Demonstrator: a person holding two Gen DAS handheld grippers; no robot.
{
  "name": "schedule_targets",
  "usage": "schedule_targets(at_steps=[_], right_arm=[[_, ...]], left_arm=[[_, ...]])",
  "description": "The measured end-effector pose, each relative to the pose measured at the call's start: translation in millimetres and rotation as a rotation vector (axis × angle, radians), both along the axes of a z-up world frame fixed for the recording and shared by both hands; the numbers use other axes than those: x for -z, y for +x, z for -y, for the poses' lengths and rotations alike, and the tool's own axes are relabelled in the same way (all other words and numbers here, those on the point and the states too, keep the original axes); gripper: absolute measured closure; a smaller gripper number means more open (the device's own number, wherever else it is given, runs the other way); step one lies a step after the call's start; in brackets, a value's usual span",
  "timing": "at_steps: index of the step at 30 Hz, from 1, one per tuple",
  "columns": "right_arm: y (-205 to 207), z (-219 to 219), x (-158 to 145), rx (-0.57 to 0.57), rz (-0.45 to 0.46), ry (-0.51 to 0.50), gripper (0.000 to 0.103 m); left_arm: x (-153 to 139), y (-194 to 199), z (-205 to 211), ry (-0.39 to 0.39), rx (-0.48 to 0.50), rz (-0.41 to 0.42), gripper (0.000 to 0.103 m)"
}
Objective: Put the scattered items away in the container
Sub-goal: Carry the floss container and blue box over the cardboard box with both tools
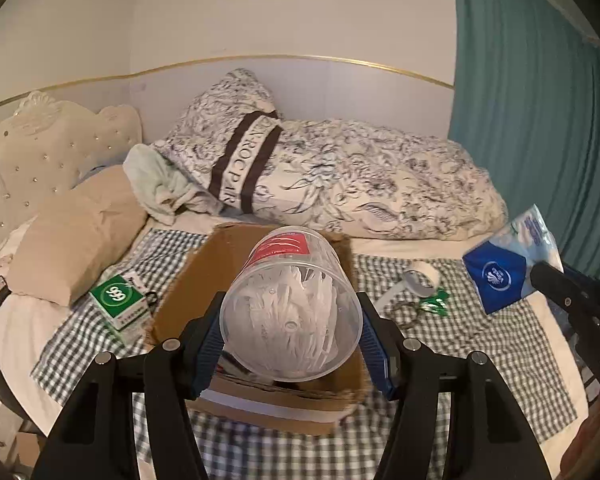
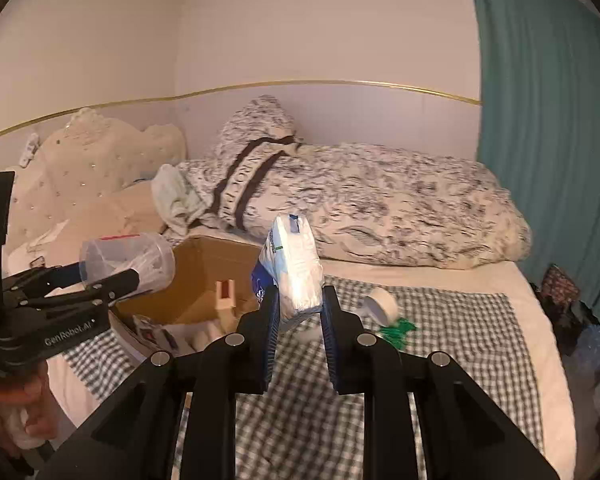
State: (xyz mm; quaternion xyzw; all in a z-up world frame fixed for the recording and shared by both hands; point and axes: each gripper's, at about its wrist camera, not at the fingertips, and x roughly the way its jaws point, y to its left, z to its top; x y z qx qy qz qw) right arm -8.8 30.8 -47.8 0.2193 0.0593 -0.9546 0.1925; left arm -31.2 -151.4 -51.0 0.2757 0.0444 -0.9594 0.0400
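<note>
Lettering "GenRobot.AI" marks left gripper (image 2: 112,276); green box (image 1: 118,300) reads "999".

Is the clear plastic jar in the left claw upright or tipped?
Tipped: the clear plastic jar lies sideways in the left claw, base toward the camera, above the cardboard box.

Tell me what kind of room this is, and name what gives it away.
A bedroom, almost certainly. A tufted headboard stands at one end of the bed, a floral duvet and a pillow lie on it, and a teal curtain hangs alongside.
</note>
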Motion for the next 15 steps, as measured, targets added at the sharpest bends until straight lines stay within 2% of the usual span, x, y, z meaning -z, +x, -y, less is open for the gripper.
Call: schedule_targets(at_steps=[7, 15], right_arm=[[-18, 45, 8, -0.069, 0.018, 0.021, 0.083], [-43, 87, 32, -0.135, 0.075, 0.056, 0.083]], left_arm=[[8, -13, 31, -0.005, -0.044, 0.021, 0.041], [27, -38, 55, -0.001, -0.064, 0.065, 0.041]])
